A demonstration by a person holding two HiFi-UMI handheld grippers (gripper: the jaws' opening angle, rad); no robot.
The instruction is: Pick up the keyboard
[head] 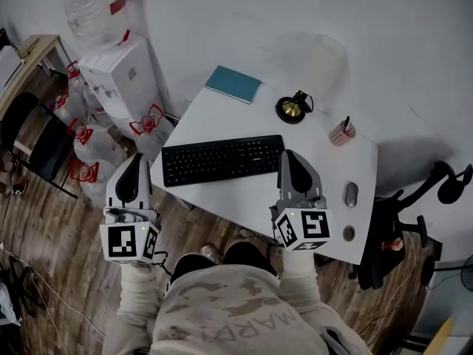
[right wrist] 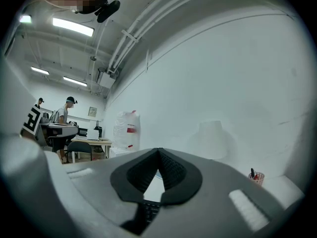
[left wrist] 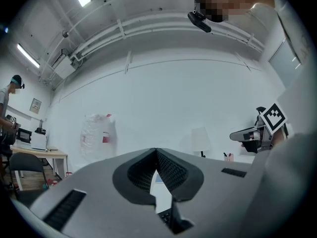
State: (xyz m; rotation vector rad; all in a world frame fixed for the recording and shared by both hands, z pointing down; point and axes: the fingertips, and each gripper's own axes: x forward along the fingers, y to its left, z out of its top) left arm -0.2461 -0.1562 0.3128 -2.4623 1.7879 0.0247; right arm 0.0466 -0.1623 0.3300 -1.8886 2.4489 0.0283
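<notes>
Left gripper [left wrist: 156,150]: jaws pressed together at the tips, nothing between them; pointing level.
Right gripper [right wrist: 159,150]: jaws likewise closed on nothing; pointing level.
Left gripper position: head view puts it off the left corner of the table [head: 244,202], over the wooden floor [head: 52,235], tips just beside the left end of the keyboard [head: 222,160].
Right gripper position: over the table, tips at the keyboard's right end; contact cannot be told from above.
Keyboard: black, lying flat on the white table, near its front edge, between the two grippers. A few keys show below the closed jaws in each gripper view.
Behind keyboard: teal notebook [head: 233,84] at the far left edge; round black-and-gold object [head: 293,109] near the middle; striped pen cup [head: 341,132] to the right.
Right of keyboard: grey mouse [head: 351,194], well apart from the right gripper.
Beyond table, left: white water dispenser [head: 122,72] with clear bottles around it.
Beyond table, right: black office chair [head: 403,228].
</notes>
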